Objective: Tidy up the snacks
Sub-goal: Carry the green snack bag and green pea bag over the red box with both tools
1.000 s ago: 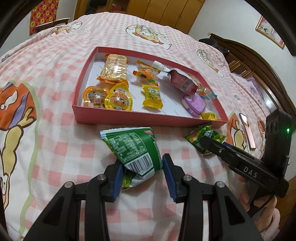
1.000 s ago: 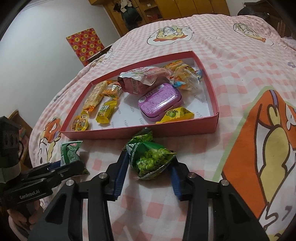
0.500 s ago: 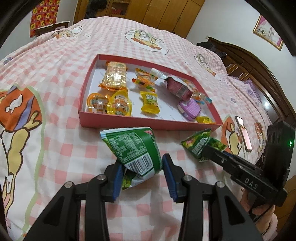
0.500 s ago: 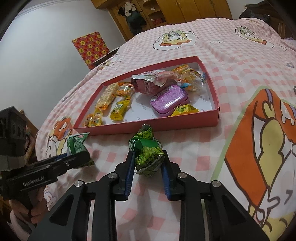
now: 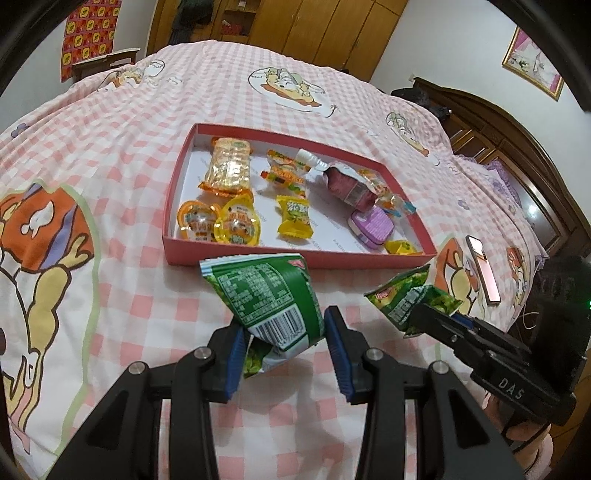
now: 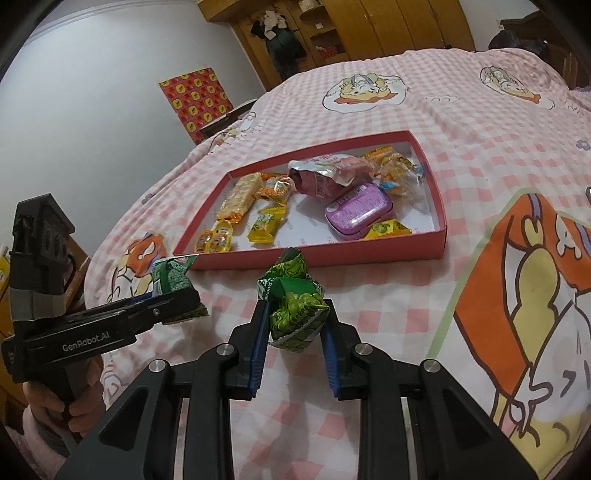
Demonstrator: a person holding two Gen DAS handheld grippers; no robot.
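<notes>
A red box [image 5: 236, 256] [image 6: 439, 242] lies on the bed and holds several wrapped snacks, jelly cups [image 5: 218, 221] and a purple case [image 5: 371, 225] [image 6: 356, 212]. My left gripper [image 5: 284, 332] is shut on a green barcoded snack bag [image 5: 269, 299], lifted just in front of the box. My right gripper [image 6: 295, 325] is shut on a smaller green pea packet [image 6: 295, 306], also lifted off the bed. Each gripper shows in the other's view: the right gripper [image 5: 432, 314] with its pea packet [image 5: 402, 299], the left gripper [image 6: 177, 299] with its bag [image 6: 171, 277].
The pink checked bedspread [image 5: 122, 122] with cartoon prints covers the bed. A phone [image 5: 482, 269] lies on it right of the box. A dark wooden headboard [image 5: 517, 147] runs along the right; wardrobes [image 6: 388, 26] stand behind. A hand [image 6: 55, 402] holds the left gripper's handle.
My right gripper closed on the pea packet and lifted it. Both grippers have risen and drawn back from the box, each holding its green packet.
</notes>
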